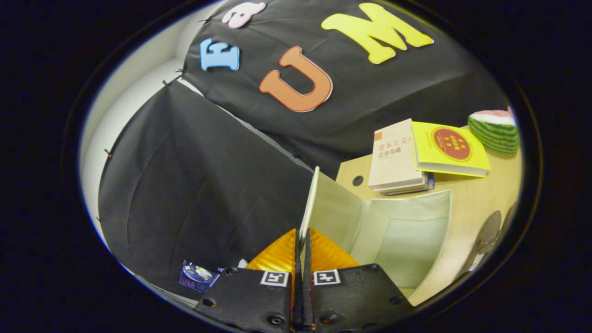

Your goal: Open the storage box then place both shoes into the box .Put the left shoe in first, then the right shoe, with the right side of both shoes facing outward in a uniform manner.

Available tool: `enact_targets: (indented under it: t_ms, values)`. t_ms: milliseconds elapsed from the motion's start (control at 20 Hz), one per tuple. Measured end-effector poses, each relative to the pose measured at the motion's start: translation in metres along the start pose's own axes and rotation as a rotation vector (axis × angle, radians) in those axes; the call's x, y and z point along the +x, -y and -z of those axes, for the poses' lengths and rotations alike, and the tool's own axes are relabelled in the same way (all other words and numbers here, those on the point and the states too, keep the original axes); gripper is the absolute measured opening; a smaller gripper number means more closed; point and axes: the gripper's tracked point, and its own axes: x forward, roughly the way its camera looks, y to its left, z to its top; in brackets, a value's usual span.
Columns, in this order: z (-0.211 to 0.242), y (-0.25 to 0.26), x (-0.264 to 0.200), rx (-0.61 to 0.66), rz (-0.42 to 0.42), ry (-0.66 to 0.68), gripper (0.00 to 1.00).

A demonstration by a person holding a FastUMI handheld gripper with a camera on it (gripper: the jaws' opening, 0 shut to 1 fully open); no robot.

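Right now I have the black hand-held gripper (303, 273) with its two fingers drawn nearly together, pinching the thin edge of the translucent orange flap (282, 256) of the white plastic storage box (407, 231). That box sits just ahead and to the right of the fingers on the light wooden table (467, 199), its front open and its pale interior showing. Farther off lie a beige paperback book (393, 157), a yellow book (448, 148) and a watermelon-slice toy (495, 132)
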Motion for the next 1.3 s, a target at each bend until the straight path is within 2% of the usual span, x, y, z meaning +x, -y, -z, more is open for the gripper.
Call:
enact_targets:
  t_ms: [150,250,450,550,650,800,1200,1300]
  values:
    - [0.007,-0.017,0.015,-0.071,0.042,-0.008,0.08]
    - [0.012,-0.021,0.018,-0.119,0.101,-0.020,0.14]
    - [0.008,0.005,0.010,-0.222,0.309,0.022,0.87]
    - [0.009,0.017,0.006,-0.240,0.355,0.035,0.93]
    - [0.011,0.026,-0.002,-0.230,0.373,0.035,0.95]
    - [0.014,0.058,-0.024,-0.253,0.442,0.028,0.95]
    - [0.041,0.185,-0.086,-0.358,0.751,-0.090,0.99]
    - [0.051,0.212,-0.101,-0.386,0.797,-0.132,1.00]
